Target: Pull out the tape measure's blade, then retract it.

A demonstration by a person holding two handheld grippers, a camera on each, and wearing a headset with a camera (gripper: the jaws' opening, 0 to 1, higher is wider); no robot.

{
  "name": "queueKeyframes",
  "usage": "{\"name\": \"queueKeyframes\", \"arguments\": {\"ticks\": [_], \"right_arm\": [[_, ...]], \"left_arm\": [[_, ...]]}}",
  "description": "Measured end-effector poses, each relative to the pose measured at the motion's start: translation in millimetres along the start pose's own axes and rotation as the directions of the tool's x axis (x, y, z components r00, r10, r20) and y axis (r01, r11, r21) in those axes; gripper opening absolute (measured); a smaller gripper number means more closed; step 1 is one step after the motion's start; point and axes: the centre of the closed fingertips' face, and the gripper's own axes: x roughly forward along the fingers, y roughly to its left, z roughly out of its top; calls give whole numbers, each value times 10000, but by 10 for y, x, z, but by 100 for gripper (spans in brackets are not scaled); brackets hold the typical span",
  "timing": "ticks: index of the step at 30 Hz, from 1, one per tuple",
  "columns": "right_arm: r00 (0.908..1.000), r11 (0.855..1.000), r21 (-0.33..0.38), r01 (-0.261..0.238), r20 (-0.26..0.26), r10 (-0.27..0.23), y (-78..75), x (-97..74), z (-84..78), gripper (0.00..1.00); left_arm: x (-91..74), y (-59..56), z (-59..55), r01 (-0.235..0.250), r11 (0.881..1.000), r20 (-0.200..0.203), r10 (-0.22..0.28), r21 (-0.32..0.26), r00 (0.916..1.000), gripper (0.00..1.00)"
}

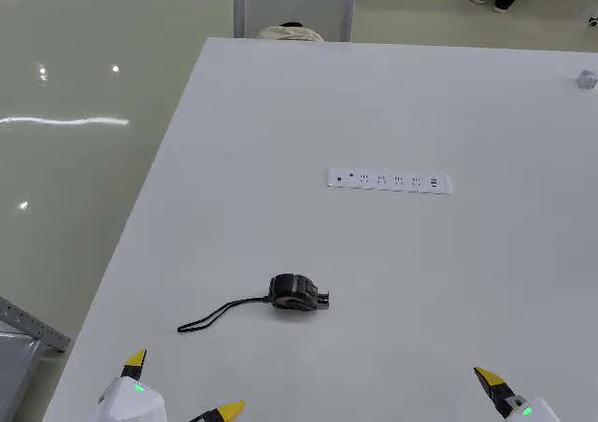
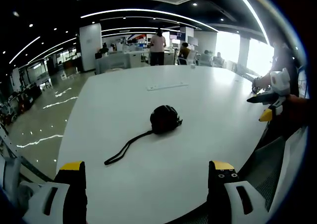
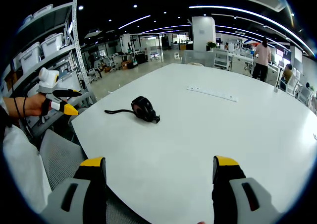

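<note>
Both jaw pairs are held wide apart, empty: left gripper point(image 2: 147, 167), right gripper point(image 3: 158, 160). Tape measure point(image 1: 297, 291) is seen ahead of and between them, blade in. If the case isn't pinned first, it'll likely be dragged; strap point(image 1: 220, 315) may be snagged.

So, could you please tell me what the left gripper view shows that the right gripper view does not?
Left gripper view: the right gripper, open, at its right edge, and windows. Right gripper view: the left gripper, open, in a hand, beside storage shelves. Both: the tape measure, blade in, its strap on the table, power strip beyond.
</note>
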Motion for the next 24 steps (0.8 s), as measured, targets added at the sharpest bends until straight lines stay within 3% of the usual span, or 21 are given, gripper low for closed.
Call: {"name": "queueKeyframes", "arguments": {"ticks": [12, 24], "right_arm": [[9999, 9998, -124, -134, -91, 133, 58, 100, 49, 92], [9989, 9985, -360, -423, -240, 414, 25, 239, 68, 92]], "left_arm": [[70, 37, 95, 208, 9995, 68, -210, 258, 9998, 100], [204, -27, 232, 614, 9956, 161, -627, 712, 9979, 100]]}}
